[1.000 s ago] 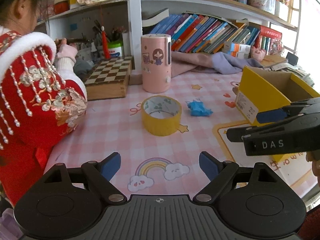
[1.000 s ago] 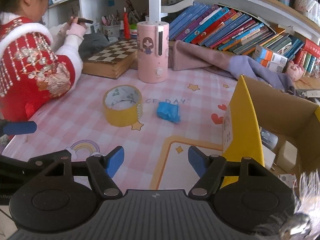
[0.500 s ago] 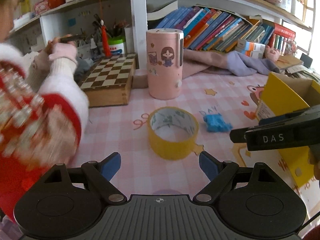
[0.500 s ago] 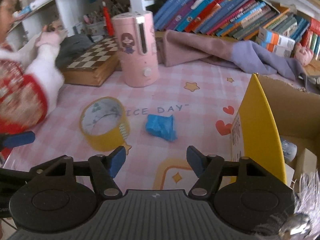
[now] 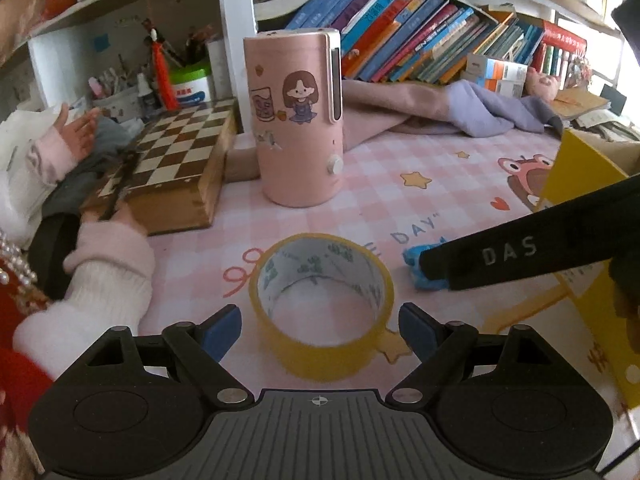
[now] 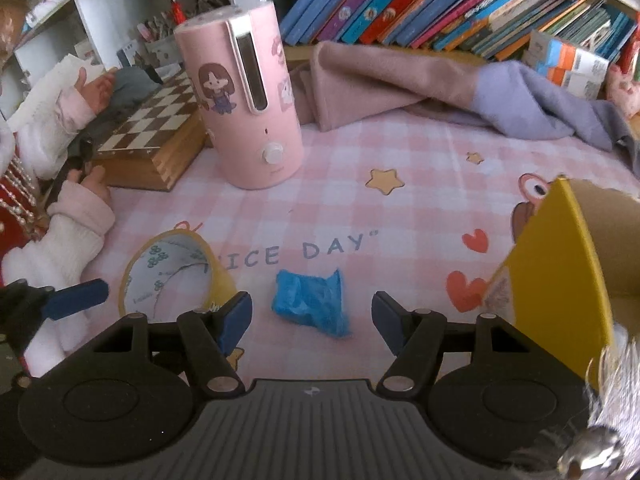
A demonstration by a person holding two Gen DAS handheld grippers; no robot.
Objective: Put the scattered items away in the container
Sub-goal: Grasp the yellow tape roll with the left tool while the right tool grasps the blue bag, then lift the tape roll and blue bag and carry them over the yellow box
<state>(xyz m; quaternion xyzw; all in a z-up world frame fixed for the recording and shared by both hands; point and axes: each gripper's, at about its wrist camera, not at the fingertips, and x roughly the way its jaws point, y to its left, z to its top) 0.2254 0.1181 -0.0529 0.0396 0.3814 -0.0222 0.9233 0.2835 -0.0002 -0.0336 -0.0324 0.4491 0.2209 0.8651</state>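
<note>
Blue wad (image 6: pixel 310 306) whole in right view; left view half-hidden

So the tape roll (image 5: pixel 322 304) sits on the table mat (image 6: pixel 400 152), with the crumpled wrapper (image 6: pixel 310 304) just to its right and the cardboard box (image 6: pixel 560 264) further right. Behind them stands the humidifier (image 5: pixel 298 120); the chessboard box (image 5: pixel 176 168) is left of it, books (image 5: pixel 400 36) shelved behind.

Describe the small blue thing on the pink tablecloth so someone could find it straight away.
Start at the tall pink cylinder with the girl sticker. Nearer the camera, under the words NICE DAY, lies the blue crumpled wad. The yellow tape roll beside it is a hollow ring.
</note>
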